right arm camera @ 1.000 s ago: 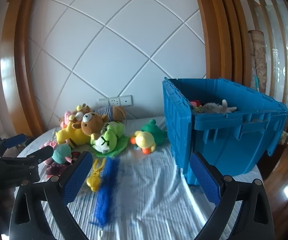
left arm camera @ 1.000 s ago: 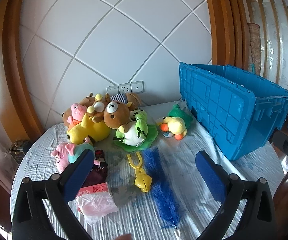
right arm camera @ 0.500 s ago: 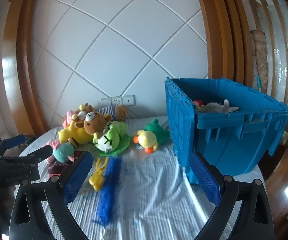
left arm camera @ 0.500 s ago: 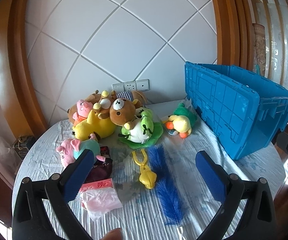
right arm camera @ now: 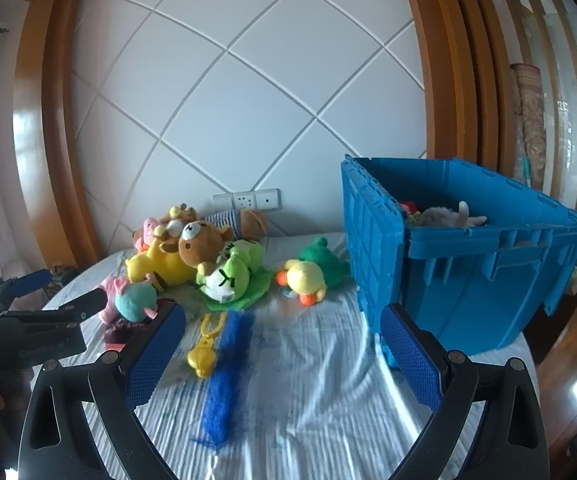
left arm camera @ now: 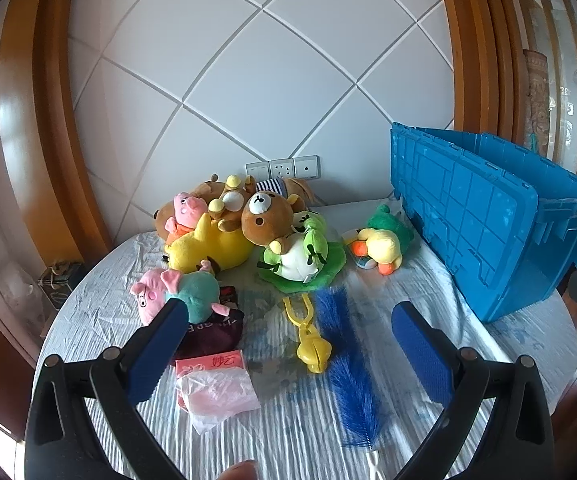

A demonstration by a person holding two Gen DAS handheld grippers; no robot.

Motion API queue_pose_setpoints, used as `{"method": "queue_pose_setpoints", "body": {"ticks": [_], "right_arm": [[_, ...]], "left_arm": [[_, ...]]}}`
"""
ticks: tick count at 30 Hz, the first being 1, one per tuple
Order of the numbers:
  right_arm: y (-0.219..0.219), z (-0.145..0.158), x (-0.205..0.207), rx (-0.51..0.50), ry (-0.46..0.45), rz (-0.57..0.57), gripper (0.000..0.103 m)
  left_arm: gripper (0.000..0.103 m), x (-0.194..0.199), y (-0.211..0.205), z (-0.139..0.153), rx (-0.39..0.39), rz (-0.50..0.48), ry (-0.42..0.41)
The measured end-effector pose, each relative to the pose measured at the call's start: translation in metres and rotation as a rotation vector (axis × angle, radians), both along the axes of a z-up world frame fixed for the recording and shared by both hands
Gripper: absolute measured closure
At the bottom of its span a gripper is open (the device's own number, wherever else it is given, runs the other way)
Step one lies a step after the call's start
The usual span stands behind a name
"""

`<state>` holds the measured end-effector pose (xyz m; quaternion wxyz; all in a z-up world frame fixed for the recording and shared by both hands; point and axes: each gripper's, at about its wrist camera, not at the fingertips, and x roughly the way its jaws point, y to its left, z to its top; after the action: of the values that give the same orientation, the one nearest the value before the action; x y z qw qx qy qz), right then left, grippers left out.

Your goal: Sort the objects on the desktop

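Blue crate (right arm camera: 468, 280) on the table's right, its contents half hidden behind the rim, a grey plush (right arm camera: 446, 216) and something red showing, plush toy heap (left arm camera: 248, 236) opposite, left gripper (left arm camera: 288, 344) and right gripper (right arm camera: 284, 344) both spread wide, empty.

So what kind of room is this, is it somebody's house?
Probably a room in a home: soft toys like the brown plush bear lie on a cloth-covered round table, beside a big blue plastic crate, under white wall sockets on a padded wall.
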<state>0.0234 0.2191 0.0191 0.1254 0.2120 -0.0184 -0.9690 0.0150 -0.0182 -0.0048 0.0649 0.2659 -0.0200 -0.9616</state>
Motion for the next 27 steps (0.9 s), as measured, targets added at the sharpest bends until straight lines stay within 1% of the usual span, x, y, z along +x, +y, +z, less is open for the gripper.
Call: {"method": "queue_pose_setpoints", "body": {"ticks": [14, 27], "right_arm": [[0.0009, -0.0009, 0.0, -0.005, 0.006, -0.005, 0.004], [0.0054, -0.001, 0.0012, -0.01, 0.016, -0.005, 0.004]], "left_arm": [[0.0, 0.0009, 0.0013, -0.0032, 0.002, 0.002, 0.007], [0.0, -0.0034, -0.0033, -0.0005, 0.009, 0.006, 0.002]]}}
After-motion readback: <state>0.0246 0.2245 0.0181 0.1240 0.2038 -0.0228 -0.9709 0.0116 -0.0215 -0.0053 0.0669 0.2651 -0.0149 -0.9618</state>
